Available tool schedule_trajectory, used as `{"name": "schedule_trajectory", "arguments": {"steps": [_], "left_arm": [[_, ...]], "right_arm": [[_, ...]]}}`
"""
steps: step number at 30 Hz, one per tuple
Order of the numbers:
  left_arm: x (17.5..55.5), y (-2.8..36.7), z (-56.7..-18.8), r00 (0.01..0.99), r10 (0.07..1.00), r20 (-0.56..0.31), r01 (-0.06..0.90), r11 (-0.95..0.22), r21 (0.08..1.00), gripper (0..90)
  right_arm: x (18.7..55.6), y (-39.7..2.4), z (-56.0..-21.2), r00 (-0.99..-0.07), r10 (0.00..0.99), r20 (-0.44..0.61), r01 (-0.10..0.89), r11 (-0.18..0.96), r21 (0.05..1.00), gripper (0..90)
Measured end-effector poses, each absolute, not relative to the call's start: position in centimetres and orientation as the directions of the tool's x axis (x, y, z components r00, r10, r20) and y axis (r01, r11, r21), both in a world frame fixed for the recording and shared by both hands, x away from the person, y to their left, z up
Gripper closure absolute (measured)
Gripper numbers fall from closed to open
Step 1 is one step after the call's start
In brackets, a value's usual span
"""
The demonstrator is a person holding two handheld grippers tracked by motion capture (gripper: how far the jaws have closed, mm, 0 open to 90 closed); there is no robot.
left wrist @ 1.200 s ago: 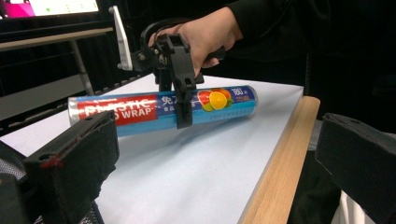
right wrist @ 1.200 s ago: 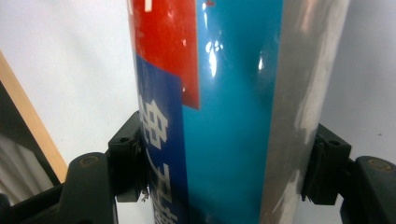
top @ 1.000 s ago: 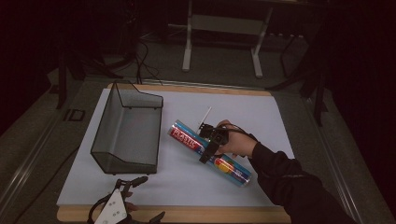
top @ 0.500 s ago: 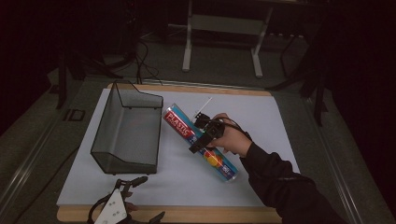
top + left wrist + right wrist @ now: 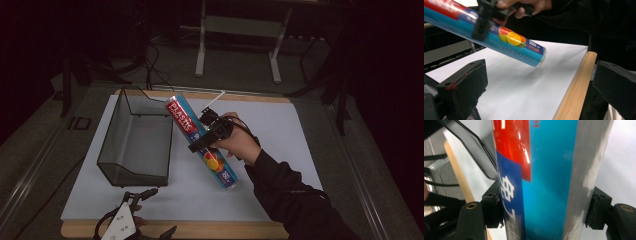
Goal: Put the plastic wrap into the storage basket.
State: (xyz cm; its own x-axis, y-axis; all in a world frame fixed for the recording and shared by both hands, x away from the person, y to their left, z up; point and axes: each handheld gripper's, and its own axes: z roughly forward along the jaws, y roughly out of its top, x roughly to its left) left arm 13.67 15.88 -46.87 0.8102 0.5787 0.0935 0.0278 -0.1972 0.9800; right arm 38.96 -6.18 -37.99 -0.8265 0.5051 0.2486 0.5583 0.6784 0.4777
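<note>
Between my right gripper's [image 5: 204,141] pads sat the plastic wrap box [image 5: 201,142], a long blue and red carton clamped around its middle and held tilted above the white sheet [image 5: 280,130], its upper end leaning over the rim of the wire mesh basket [image 5: 134,145] while its lower end hung clear of the paper. My left gripper [image 5: 131,223] rested at the near wooden edge of the table [image 5: 300,230], well apart from the box, with its jaws spread wide around nothing
</note>
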Motion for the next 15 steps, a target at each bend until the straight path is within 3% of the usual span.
{"name": "schedule_trajectory", "arguments": {"steps": [15], "left_arm": [[13.6,16.0,-46.8,0.809,0.581,0.093,0.025,-0.192,0.981,0.5]], "right_arm": [[39.0,-0.9,-34.0,-0.813,0.509,0.282,0.569,0.591,0.572,31.3]]}}
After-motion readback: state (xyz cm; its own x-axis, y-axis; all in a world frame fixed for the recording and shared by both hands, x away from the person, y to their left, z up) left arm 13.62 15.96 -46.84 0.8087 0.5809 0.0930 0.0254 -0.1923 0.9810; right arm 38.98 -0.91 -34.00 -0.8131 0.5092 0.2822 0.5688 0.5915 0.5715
